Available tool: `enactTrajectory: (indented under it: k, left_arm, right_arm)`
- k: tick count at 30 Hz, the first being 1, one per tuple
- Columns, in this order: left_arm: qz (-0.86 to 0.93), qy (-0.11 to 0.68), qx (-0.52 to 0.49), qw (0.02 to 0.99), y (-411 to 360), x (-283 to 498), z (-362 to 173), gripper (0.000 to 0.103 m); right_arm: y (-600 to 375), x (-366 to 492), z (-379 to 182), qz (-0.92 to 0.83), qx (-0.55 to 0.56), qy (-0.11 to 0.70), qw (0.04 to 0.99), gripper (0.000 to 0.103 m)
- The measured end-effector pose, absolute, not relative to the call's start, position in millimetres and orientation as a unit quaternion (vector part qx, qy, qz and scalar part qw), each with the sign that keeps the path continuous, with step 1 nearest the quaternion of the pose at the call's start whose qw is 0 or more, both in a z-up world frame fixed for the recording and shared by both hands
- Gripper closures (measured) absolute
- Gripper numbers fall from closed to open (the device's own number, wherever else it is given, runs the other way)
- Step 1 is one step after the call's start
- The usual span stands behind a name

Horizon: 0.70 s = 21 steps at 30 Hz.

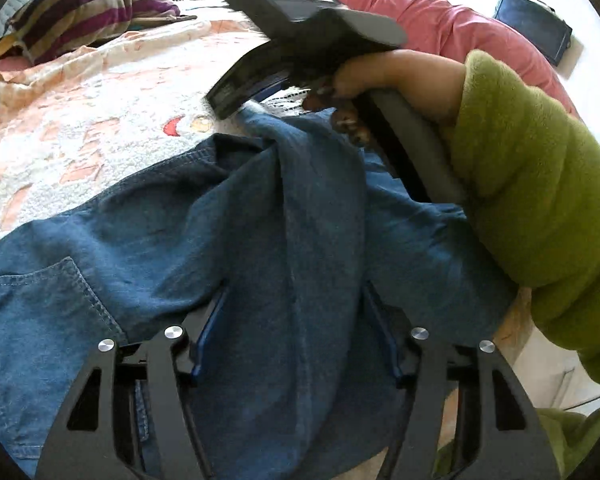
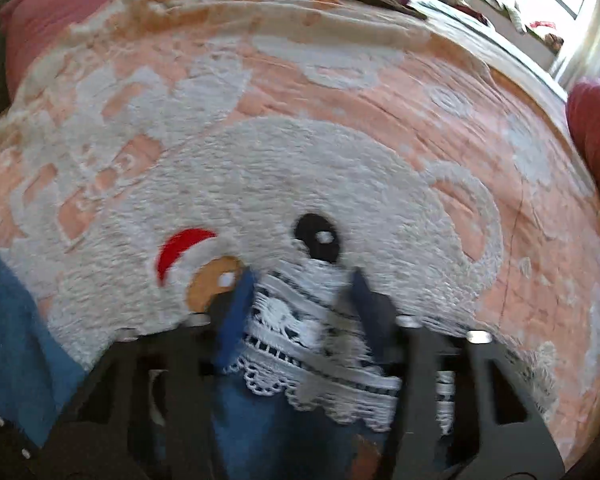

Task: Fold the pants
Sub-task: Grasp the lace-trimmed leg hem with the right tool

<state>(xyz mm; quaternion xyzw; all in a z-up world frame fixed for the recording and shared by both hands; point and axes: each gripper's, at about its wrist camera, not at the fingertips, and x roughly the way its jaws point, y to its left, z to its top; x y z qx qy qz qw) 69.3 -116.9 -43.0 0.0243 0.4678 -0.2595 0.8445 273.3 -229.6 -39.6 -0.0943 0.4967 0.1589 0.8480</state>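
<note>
The blue denim pants [image 1: 204, 248] lie bunched on the bed, a back pocket [image 1: 40, 296] at the left. A ridge of denim runs up between my left gripper's [image 1: 294, 292] spread fingers and covers their tips. The right gripper [image 1: 236, 92], held by a hand in a green sleeve [image 1: 540, 200], sits at the pants' far end. In the right wrist view my right gripper [image 2: 302, 280] stands open over the white lace hem [image 2: 320, 356] of a pant leg, with denim [image 2: 16, 344] at the left.
A peach and white fleece blanket [image 2: 300, 140] with a bear face covers the bed. A purple striped cloth [image 1: 84, 12] and a clothes pile lie at the far side. A pink pillow [image 1: 440, 20] and a dark tablet [image 1: 532, 28] are at the right.
</note>
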Motion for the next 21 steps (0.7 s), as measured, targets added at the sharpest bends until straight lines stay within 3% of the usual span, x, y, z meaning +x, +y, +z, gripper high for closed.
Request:
enactTrajectory:
  k: [1,11,12,16,21]
  left_arm:
    - [-0.260,0.467,0.023,0.845,-116.4,69.4,-43.2,0.043]
    - [-0.255,0.448,0.040,0.856,-120.2,61.5,-36.8,0.043]
    - [-0.253,0.446,0.044,0.857,-120.4,61.6,-36.1,0.050]
    - [-0.262,0.438,0.063,0.858,-123.2,61.0,-32.5,0.098]
    - [-0.279,0.420,0.070,0.861,-113.6,57.3,-22.5,0.100]
  right_arm:
    - [-237.7,272.1,-34.8,0.163,-0.077,0.494,0.851,0.098]
    - [-337.3,223.7,25.4,0.164,0.044,0.443,0.880,0.098]
    - [-344.1,217.8,29.0,0.161,0.049,0.440,0.882,0.098]
    - [-374.4,189.5,37.4,0.145,0.071,0.430,0.888,0.098]
    - [-407.0,139.9,42.9,0.136,0.111,0.426,0.887,0.098]
